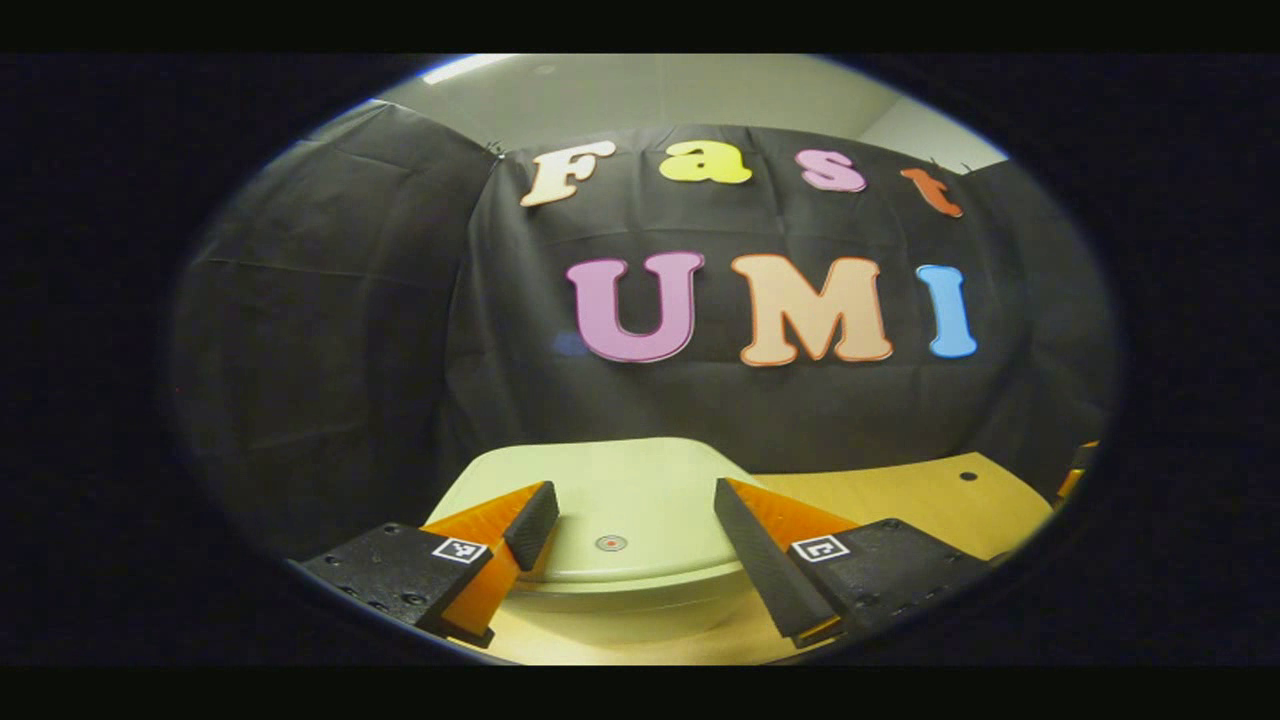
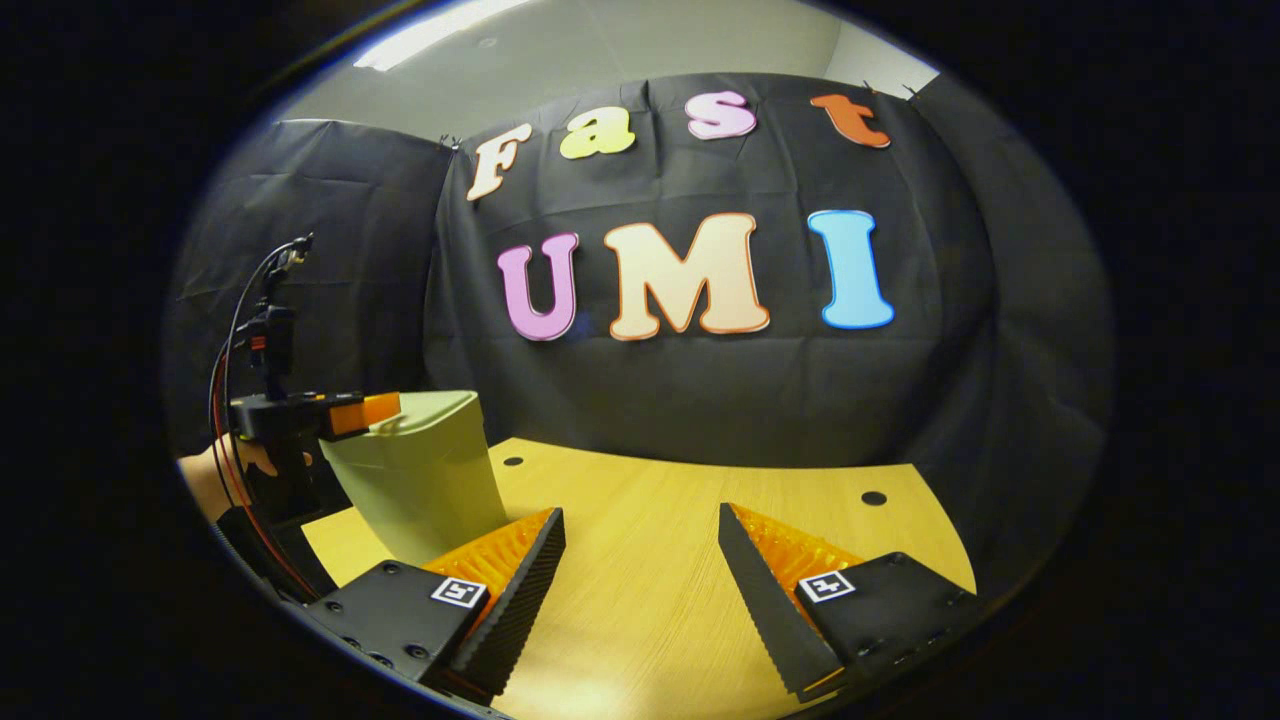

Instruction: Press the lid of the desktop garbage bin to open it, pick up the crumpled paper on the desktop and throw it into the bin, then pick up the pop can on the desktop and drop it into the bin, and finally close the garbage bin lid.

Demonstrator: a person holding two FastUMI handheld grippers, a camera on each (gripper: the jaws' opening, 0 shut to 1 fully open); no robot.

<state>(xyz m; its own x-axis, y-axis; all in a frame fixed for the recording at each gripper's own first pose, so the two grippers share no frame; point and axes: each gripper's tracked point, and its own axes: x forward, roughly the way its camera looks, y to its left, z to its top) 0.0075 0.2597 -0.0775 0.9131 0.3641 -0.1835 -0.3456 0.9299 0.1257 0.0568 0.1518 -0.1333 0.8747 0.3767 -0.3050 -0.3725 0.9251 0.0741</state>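
Left gripper (image 1: 632, 525) wide open over bin lid (image 1: 610, 500), holding nothing; right gripper (image 2: 640, 560) wide open, empty, above desk (image 2: 650, 600).

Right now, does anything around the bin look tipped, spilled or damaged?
Nothing stands out. The bin stands upright on the wooden desk, its lid down and flat. The left gripper hovers over the lid with its jaws apart; the right gripper is open over bare desk.
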